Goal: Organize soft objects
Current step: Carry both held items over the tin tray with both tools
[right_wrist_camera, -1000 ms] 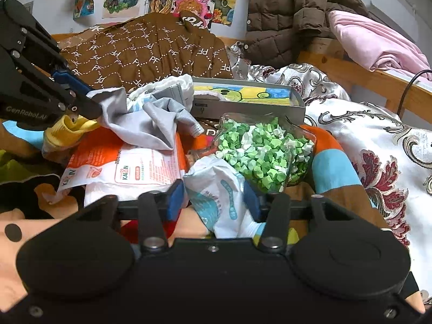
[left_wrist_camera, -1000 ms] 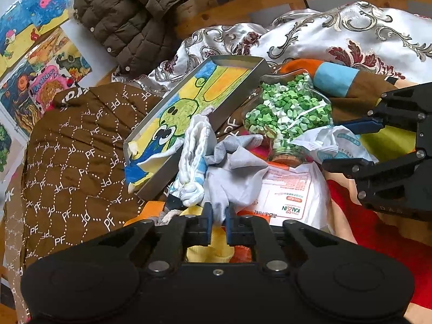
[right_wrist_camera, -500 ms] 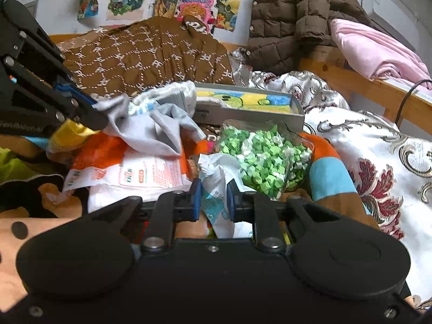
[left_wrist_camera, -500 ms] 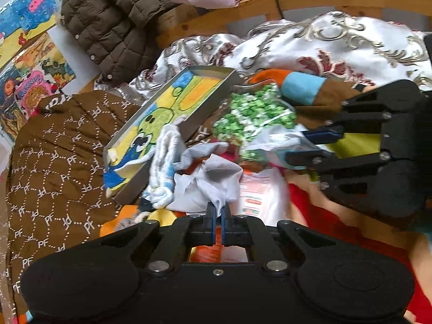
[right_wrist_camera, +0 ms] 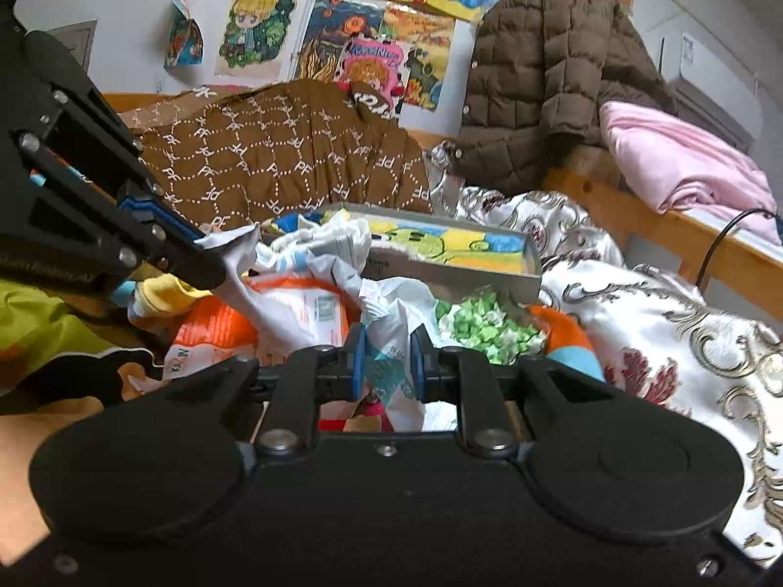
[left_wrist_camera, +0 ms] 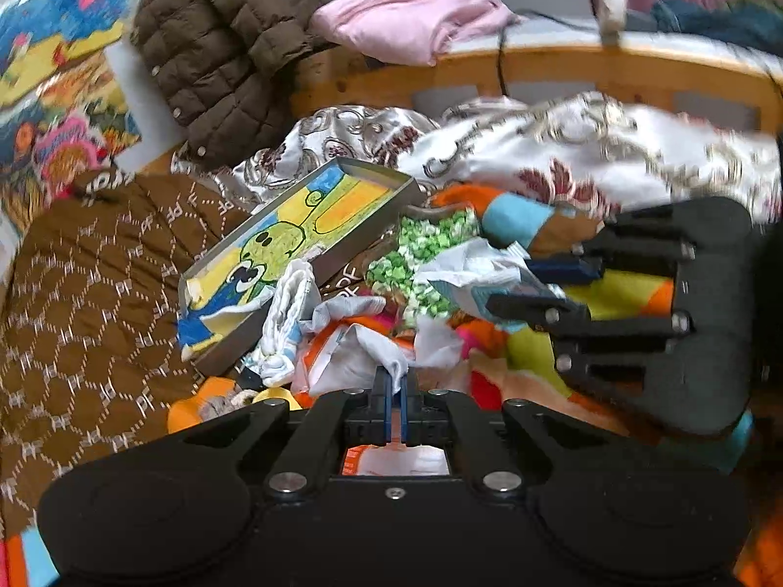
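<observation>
A pile of soft things lies on a bed. My left gripper (left_wrist_camera: pixel 395 384) is shut on a corner of a pale grey cloth (left_wrist_camera: pixel 357 357), which hangs raised from its tips. The right wrist view shows that gripper (right_wrist_camera: pixel 215 261) at the left, pinching the grey cloth (right_wrist_camera: pixel 240 254). My right gripper (right_wrist_camera: pixel 386 362) is shut on a crumpled white bag with teal print (right_wrist_camera: pixel 391 332), lifted a little off the pile. In the left wrist view, the right gripper (left_wrist_camera: pixel 514 283) holds the white bag (left_wrist_camera: pixel 470 269) beside a clear pack of green and white bits (left_wrist_camera: pixel 426 254).
A metal tray with a cartoon picture (right_wrist_camera: pixel 489 274) leans behind the pile. An orange and white packet (right_wrist_camera: pixel 293 313) lies under the cloths. A brown patterned quilt (right_wrist_camera: pixel 274 156), a floral satin quilt (right_wrist_camera: pixel 660 323), a brown puffer jacket (right_wrist_camera: pixel 548 73) and a wooden bed rail (right_wrist_camera: pixel 685 230) surround it.
Both grippers closed, the left on the grey cloth and the right on the white bag. Both then rose and pulled their pieces up from the pile.
</observation>
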`<state>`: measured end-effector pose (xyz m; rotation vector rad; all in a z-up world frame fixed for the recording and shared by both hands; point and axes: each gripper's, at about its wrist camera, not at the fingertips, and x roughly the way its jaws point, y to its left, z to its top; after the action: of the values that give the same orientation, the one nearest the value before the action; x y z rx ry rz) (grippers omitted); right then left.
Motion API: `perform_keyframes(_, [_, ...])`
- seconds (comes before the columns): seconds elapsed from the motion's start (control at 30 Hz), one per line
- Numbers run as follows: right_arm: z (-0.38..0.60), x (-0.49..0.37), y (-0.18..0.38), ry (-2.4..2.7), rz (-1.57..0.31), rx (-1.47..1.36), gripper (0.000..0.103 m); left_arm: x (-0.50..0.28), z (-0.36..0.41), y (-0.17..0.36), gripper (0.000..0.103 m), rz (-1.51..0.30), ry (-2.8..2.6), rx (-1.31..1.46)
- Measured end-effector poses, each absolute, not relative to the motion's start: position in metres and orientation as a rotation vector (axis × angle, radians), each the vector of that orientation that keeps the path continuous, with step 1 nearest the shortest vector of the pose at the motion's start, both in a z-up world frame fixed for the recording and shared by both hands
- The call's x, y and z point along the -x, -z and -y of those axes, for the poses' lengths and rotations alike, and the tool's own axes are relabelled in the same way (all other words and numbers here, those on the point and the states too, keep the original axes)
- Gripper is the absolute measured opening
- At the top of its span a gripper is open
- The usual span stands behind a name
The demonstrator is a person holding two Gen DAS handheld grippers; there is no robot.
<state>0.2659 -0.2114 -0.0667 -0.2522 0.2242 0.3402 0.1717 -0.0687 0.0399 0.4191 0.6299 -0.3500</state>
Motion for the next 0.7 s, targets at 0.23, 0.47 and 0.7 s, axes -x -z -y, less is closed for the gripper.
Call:
perform_keyframes(0.23, [0.221,-0.240,0.048,-0.344,-0.158,0.243,0.012,-0.160,0.068,-0.077,0.002,-0.621,0.313,-0.327])
perform_keyframes(0.47, [0.235,-0.231,0.014,-0.349,-0.102,0.195,0.012,-0.159,0.069,-0.133,0.002,-0.568,0.271,-0.301])
perform_keyframes(0.7, [0.247,-0.254,-0.041,-0.390,-0.059,0.222,0.012,-0.181,0.070,-0.188,0.002,-0.557,0.252,-0.307])
